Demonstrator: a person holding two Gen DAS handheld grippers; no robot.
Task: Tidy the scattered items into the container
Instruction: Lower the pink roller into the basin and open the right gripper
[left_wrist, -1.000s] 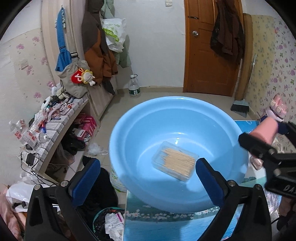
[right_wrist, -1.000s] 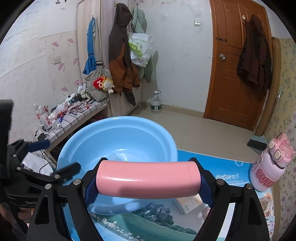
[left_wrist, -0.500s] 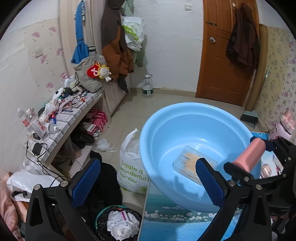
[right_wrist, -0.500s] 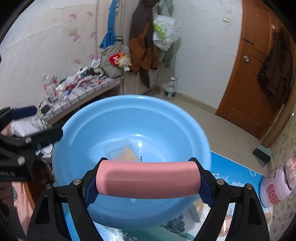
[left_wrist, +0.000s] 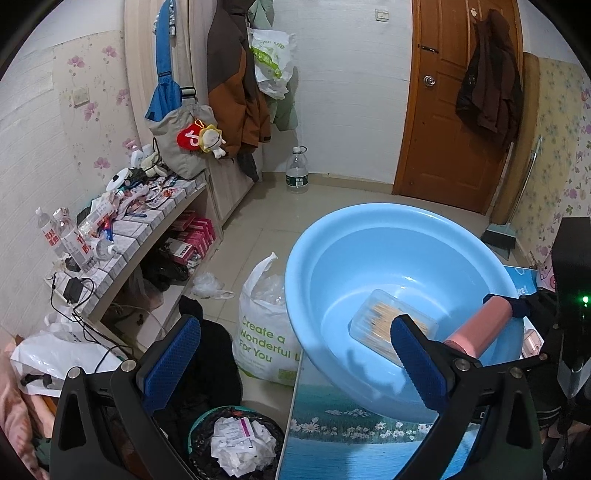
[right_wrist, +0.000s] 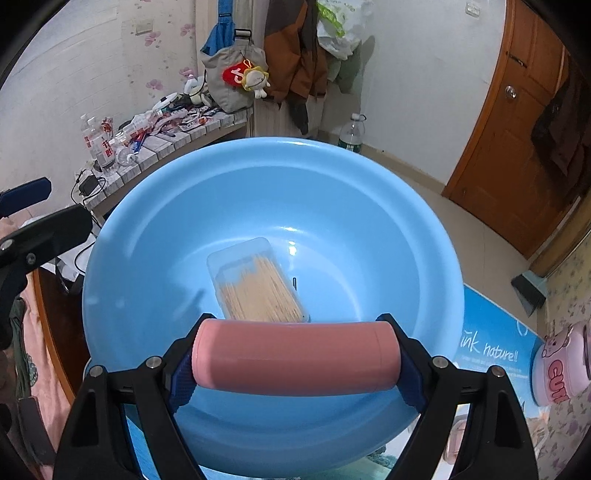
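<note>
A light blue basin (right_wrist: 155, 236) (left_wrist: 325, 236) stands on the table with the blue scenic cloth. A clear box of wooden toothpicks (right_wrist: 256, 284) (left_wrist: 380, 325) lies on its bottom. My right gripper (right_wrist: 295, 363) is shut on a pink cylinder (right_wrist: 295, 354), held crosswise above the basin's near side; the cylinder also shows in the left wrist view (left_wrist: 480, 326). My left gripper (left_wrist: 295, 354) is open and empty, at the basin's left edge and over the floor.
A pink bottle (right_wrist: 561, 365) stands on the table at the right. Left of the table are a white printed bag (left_wrist: 264, 325), a bin of crumpled paper (left_wrist: 236, 443) and a cluttered tiled shelf (left_wrist: 122, 229). A water bottle (left_wrist: 297, 170) stands on the floor.
My right gripper has carried the pink cylinder forward and over the basin's near side. My left gripper has swung left, away from above the basin toward its left edge.
</note>
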